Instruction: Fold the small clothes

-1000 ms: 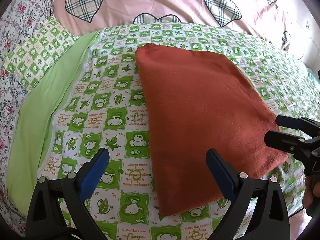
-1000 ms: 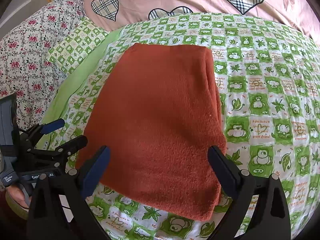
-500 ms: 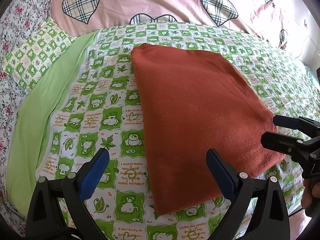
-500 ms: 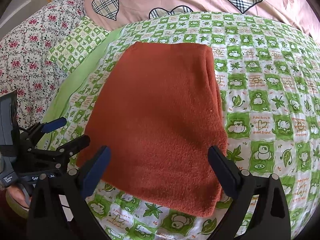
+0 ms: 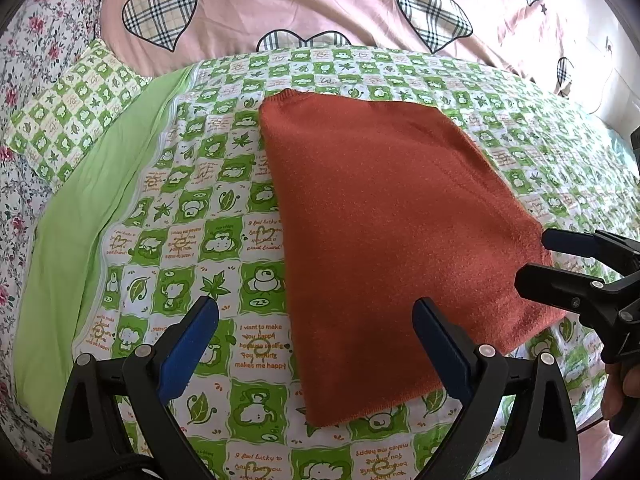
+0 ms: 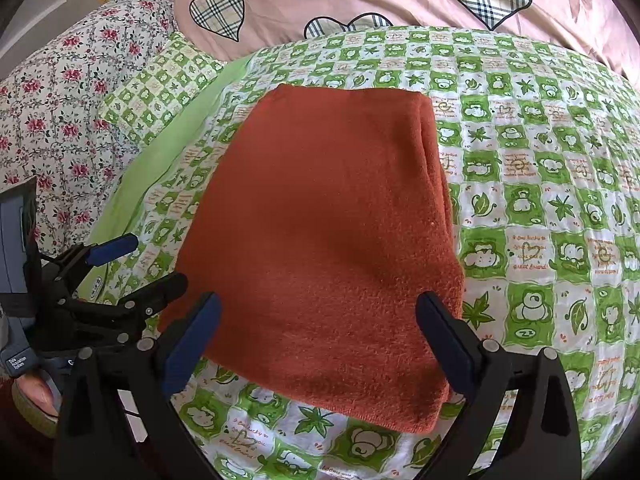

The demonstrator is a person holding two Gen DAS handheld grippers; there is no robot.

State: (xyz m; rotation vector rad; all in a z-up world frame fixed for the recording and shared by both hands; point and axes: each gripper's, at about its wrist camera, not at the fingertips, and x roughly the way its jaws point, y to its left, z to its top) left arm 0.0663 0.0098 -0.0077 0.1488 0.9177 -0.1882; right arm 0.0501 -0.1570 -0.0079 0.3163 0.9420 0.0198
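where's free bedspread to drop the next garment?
Free: green checked bedspread right of the folded rust-orange knit garment, and the strip between it and the plain lime-green sheet. Crowded: the near edge, where both open tongs, left and right, sit.

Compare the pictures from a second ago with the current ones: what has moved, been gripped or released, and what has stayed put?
Very little. The left gripper drew back slightly toward the garment's near edge, so more bedspread shows beyond it. Nothing was gripped or released. The folded garment lies flat in the same shape, and the left gripper and right gripper both stay open and empty above its near edge.
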